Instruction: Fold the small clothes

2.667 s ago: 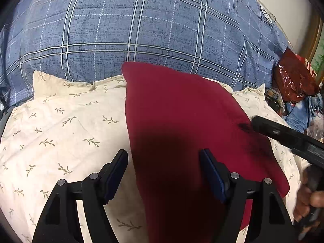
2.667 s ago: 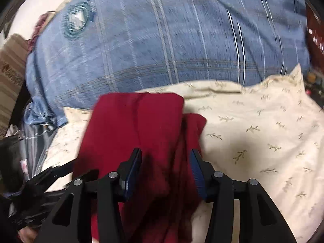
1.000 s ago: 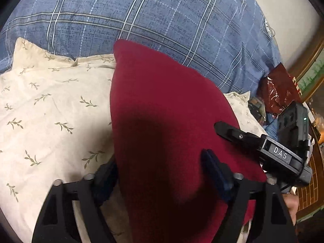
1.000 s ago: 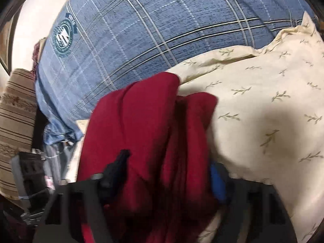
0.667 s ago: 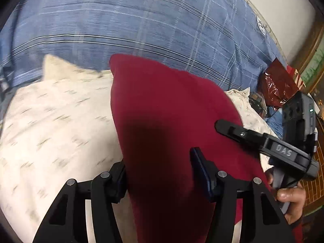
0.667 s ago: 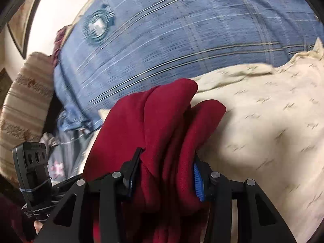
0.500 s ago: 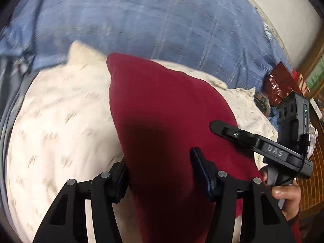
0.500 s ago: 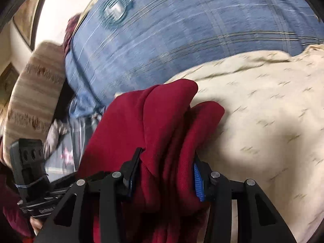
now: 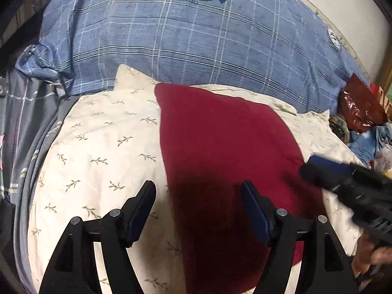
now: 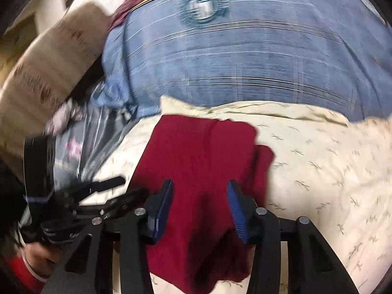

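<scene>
The folded red garment [image 9: 220, 147] is lying on the cream pillow [image 9: 98, 147]; the left gripper [image 9: 198, 213], just widening, and right gripper [image 10: 199, 208], just narrowing, are both hovering released above it.

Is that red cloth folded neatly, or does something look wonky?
A bit wonky. In the right wrist view, the folded red garment lies on the cream leaf-print pillow, but its layers do not line up: a lower layer pokes out past the top layer's right edge. It also lies at a slant across the pillow.

Folded garment [image 9: 220, 152] on pillow [image 9: 103, 147]; bigger pillow [image 9: 196, 49] behind.
</scene>
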### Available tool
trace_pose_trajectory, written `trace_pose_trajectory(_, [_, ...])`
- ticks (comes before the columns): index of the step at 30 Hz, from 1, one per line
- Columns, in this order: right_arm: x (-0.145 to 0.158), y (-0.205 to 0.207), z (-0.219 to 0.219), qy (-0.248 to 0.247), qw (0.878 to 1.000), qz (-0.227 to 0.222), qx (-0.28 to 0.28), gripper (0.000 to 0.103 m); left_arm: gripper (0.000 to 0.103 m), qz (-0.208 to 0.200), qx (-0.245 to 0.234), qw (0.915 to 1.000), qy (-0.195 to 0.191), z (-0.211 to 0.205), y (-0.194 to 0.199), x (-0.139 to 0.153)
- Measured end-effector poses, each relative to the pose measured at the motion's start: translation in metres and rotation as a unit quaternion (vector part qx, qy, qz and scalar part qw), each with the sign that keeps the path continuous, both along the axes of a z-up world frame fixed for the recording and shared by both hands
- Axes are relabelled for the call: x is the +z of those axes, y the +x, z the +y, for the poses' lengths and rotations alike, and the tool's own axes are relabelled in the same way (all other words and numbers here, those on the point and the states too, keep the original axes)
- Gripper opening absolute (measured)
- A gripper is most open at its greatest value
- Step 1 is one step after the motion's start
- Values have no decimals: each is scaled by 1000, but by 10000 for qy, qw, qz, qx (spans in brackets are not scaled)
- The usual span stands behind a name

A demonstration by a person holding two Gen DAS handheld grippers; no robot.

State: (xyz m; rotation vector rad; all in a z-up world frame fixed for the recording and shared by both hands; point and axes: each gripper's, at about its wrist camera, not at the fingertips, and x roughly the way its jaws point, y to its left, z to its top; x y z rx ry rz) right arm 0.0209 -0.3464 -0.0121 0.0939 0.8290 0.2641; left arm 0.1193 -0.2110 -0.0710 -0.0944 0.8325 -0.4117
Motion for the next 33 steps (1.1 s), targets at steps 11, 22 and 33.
trace_pose_trajectory(11, [-40, 4, -19, -52, 9965, 379, -739, 42, 71, -488, 152, 9981, 340, -2, -24, 1])
trace_pose_trajectory(22, [2, -29, -3, -10, 9952, -401, -898, 61, 75, -1194, 539, 9902, 490, 9, -79, 18])
trace_pose_trajectory(33, [-7, -35, 10, -136, 9949, -326, -945, 71, 78, -1186, 467, 9902, 567, 19, -85, 12])
